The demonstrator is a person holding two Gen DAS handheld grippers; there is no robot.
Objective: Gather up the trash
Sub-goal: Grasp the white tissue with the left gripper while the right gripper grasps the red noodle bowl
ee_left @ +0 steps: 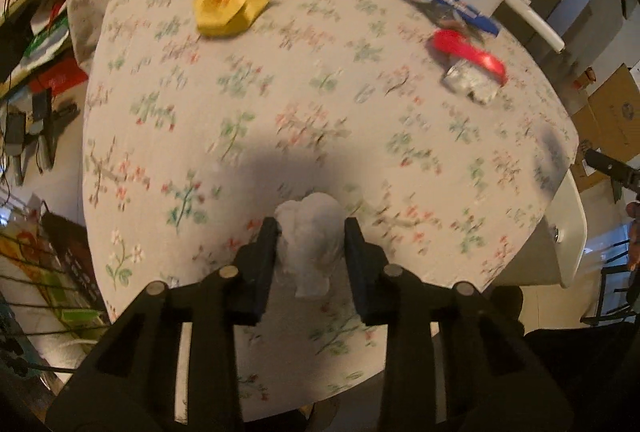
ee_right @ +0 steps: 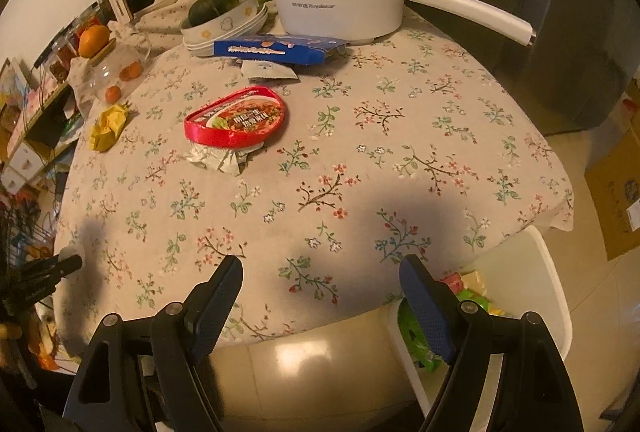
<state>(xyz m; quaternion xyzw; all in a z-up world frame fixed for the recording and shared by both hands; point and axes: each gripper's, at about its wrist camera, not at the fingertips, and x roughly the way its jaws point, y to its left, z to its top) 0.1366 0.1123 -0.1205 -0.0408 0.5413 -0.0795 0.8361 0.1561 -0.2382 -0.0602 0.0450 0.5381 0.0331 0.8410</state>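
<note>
Left gripper (ee_left: 311, 228): its two black fingers were drawn in close around a crumpled white tissue (ee_left: 310, 232), one finger pressed to each side of the wad, so it had hold of it above the near part of the table.
Crumpled white tissue: sat between the left fingertips, over the flowered tablecloth (ee_left: 280, 80), with the gripper's shadow lying on the cloth just beyond it.
Right gripper (ee_right: 322, 268): its blue-padded fingers stood wide apart with nothing between them, hanging over the near edge of the table and touching nothing.
White bin (ee_right: 548, 296): stood on the floor beside the table edge, below and to the right of the right gripper, with green and yellow wrappers already inside.
Red lid (ee_right: 236, 120): lay flat near the middle of the cloth, resting partly on a crumpled silvery wrapper (ee_right: 220, 160).
Yellow paper (ee_right: 108, 126): a crushed ball close to the left rim of the table, well apart from the red lid.
Blue box (ee_right: 280, 48): lay on its side just in front of the white pot (ee_right: 340, 0), with a small pale sachet (ee_right: 270, 71) touching its near edge.
Bowl with a dark squash (ee_right: 224, 16): stood beside the pot, at the far side.
</note>
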